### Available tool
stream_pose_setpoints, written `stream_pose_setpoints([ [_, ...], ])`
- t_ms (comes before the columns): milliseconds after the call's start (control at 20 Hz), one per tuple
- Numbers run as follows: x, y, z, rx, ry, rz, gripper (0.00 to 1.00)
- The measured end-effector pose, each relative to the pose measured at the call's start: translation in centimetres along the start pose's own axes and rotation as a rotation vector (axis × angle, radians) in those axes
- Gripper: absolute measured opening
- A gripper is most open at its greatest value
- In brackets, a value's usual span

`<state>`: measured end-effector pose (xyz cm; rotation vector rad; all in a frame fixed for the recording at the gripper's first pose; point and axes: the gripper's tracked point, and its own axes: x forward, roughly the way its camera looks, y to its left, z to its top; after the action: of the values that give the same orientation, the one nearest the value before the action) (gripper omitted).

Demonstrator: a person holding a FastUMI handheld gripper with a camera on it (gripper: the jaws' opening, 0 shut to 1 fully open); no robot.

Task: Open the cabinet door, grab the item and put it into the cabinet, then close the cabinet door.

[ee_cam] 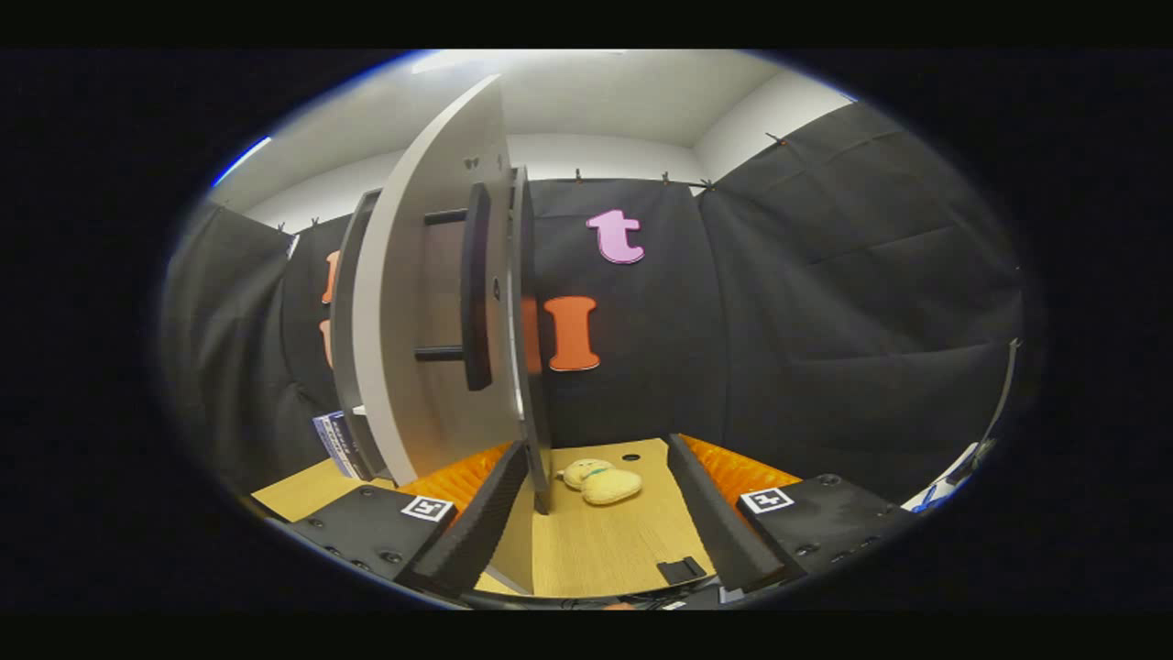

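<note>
Looking forward along the gripper (600,513), we see its two fingers spread wide apart, released, with nothing pressed between them. The gap between them frames bare wooden tabletop (605,550).

The cabinet door (431,312) stands swung open, ahead of the left finger and rising well above it. It is a pale grey panel, seen at a steep angle. A dark vertical bar handle (476,286) sits on its face, fixed by two short horizontal posts, one high and one low. The door's thin free edge (530,339) comes down to the table just beside the left fingertip, slightly inside the gap. Whether the finger touches that edge, we cannot tell.

The item, a small yellow plush toy (600,481), lies on the tabletop just beyond the fingertips, between them but closer to the left one and near the foot of the door edge. It rests on its side, with a bit of green at its neck. It is outside the cabinet.

Behind the door, further left, we note part of the cabinet body (346,321) in darker grey. A small printed card or booklet (335,444) leans at its base. A small round dark hole (630,456) marks the table beyond the toy.
</note>
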<state>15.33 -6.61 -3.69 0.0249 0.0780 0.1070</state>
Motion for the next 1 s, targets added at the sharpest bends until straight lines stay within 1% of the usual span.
stream_pose_setpoints([
  [50, 0.4, 0.6, 0.0, -0.003, 0.003, 0.006, 0.98],
  [100, 0.5, 0.3, 0.1, -0.012, 0.000, -0.008, 0.98],
  [150, 0.7, 0.1, 0.3, -0.015, -0.002, -0.018, 0.94],
  [200, 0.6, 0.1, 0.3, -0.008, -0.001, -0.026, 0.94],
  [400, 0.4, 0.7, -0.3, 0.057, 0.016, -0.016, 0.94],
  [450, 0.3, 0.9, -0.4, 0.070, 0.024, -0.015, 0.95],
  [550, 0.4, 1.9, -0.5, 0.067, 0.029, -0.016, 0.97],
  [700, 0.4, 4.1, -0.5, 0.037, 0.029, -0.006, 0.97],
  [1000, 1.1, 9.9, -1.2, 0.067, 0.048, 0.064, 0.97],
])
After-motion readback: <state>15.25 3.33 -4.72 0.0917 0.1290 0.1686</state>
